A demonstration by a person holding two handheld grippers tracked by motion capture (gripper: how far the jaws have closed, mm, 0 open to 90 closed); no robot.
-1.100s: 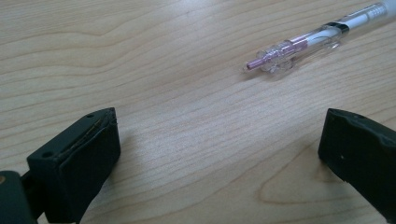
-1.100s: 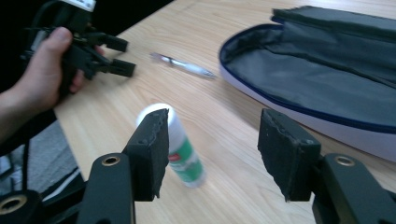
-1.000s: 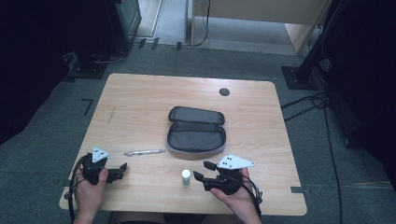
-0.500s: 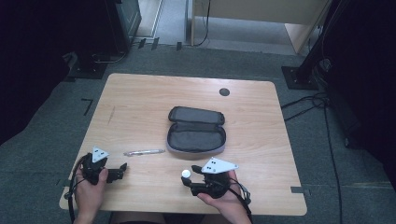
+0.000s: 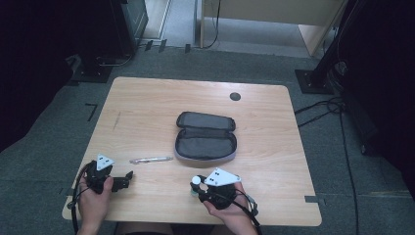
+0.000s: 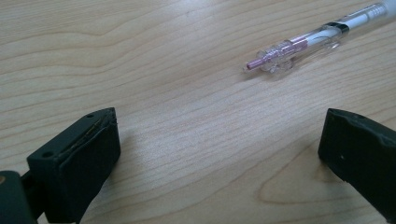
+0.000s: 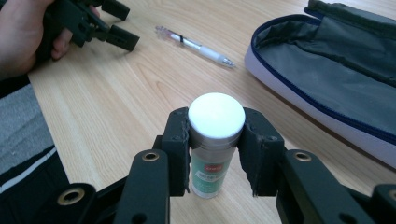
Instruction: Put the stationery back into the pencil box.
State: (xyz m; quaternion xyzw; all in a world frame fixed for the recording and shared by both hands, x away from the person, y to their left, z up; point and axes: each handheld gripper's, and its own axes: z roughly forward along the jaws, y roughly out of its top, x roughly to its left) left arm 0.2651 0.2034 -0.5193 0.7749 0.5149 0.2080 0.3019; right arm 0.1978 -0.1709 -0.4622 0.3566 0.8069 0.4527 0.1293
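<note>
Right tongs (image 7: 216, 154) have slid over and just closed, pinching glue stick (image 7: 212, 144); left tongs (image 6: 219, 154) spread, idle. Grasp step; next, lift toward case (image 5: 205, 142) ahead.

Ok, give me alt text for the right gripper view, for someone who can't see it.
The right gripper clamps an upright glue stick with a white cap, standing on the wooden table. Beyond it lie a pen and an open grey pencil case; the left gripper is at upper left.

Right hand-held gripper (image 7: 217, 154) just closed; left hand-held gripper (image 6: 219, 154) gapes wide.
</note>
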